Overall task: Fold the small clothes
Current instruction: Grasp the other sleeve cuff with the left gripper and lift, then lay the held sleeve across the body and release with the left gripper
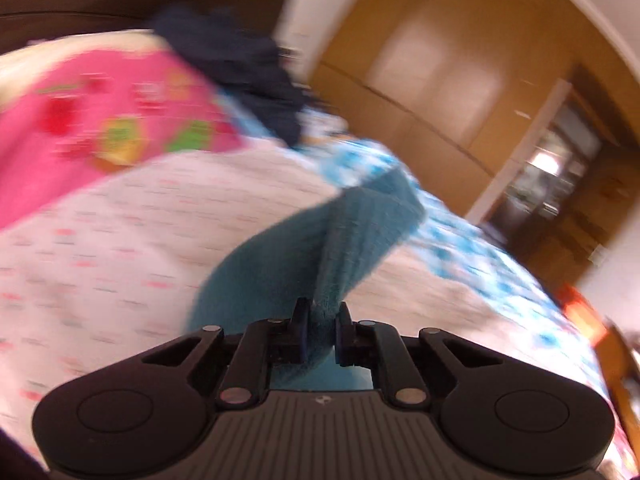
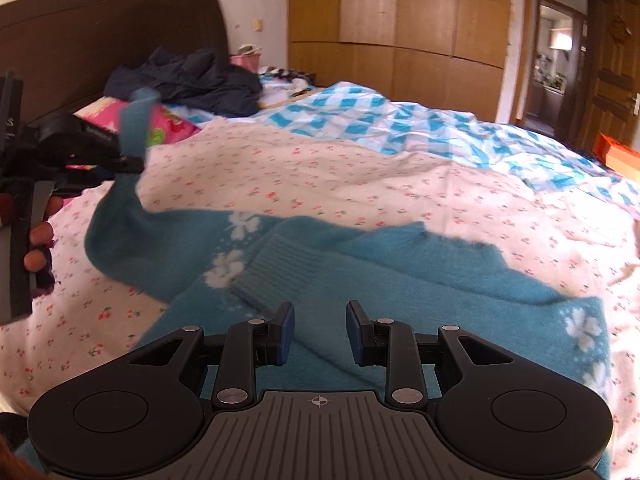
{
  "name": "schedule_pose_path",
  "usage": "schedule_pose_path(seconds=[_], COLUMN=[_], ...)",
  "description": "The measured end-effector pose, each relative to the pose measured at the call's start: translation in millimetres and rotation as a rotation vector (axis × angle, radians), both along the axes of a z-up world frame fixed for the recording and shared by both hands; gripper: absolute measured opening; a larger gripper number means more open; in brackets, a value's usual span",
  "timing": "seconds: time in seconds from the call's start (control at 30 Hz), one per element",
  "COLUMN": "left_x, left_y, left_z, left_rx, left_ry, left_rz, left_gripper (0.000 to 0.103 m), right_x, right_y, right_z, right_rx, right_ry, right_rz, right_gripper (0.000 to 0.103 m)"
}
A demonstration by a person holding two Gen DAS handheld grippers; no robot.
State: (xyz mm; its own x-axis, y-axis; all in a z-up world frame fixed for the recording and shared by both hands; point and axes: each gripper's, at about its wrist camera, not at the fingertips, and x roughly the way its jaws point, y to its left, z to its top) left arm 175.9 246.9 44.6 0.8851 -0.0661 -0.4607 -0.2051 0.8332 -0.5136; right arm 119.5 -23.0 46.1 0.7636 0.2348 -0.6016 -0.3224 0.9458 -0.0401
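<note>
Left tongs [image 1: 321, 330], with their jaws pressed together on a bunched edge of the teal knitted sweater [image 2: 360, 280], hold that edge lifted off the bed [image 2: 360, 168], so that a strip of fabric hangs from the pinch down to the rest of the garment; in the right wrist view the same tongs [image 2: 130, 162] appear beyond the sweater's far left corner, carried by a person's hand [image 2: 38, 236]. Right tongs [image 2: 320, 330] hover just over the near part of the sweater with their jaws spread and nothing between the pads. The sweater lies across the cherry-print sheet, its white flower motifs visible beside a ribbed cuff [image 2: 276, 268] that is laid over the body of the garment. One sleeve thus appears already turned inward, while the opposite side looks uneven and rumpled; the fold is judged to be at an early to middle stage. Left to do, by this reading: carry the lifted edge across the sweater, lay it flat, then bring the remaining side and the hem over to make a compact packet. A dark garment [image 2: 188, 80] heaped behind the sweater, near the headboard [image 2: 80, 32], looks unfolded, though whether it belongs to the task cannot be told. A blue checked quilt [image 2: 360, 112] lies beyond the sweater, towards the wardrobe [image 2: 400, 20].
</note>
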Motion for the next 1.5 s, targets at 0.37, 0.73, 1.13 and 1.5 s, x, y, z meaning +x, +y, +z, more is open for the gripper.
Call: schedule_pose_path(seconds=[0.37, 0.73, 1.13, 1.5], left_x=[-0.6, -49.4, -55.2, -63.5], left_y=[-158.7, -146.9, -118.9, -117.9], left_z=[-24.3, -41.6, -43.8, -33.8], left_rx=[0.069, 0.127, 0.085, 0.130], left_ry=[0.091, 0.144, 0.091, 0.007], left_rz=[-0.422, -0.339, -0.271, -0.219], left_gripper=[0.037, 0.050, 0.050, 0.059], right_x=[16.8, 49.0, 81.3, 82.4], right_y=[-105.9, -111.0, -86.3, -108.8], right_z=[-11.7, -43.6, -70.8, -37.9], right_rx=[0.145, 0.536, 0.735, 0.736], right_ry=[0.128, 0.358, 0.422, 0.274], right_rz=[-0.212, -0.208, -0.339, -0.381], right_gripper=[0.030, 0.044, 0.044, 0.013])
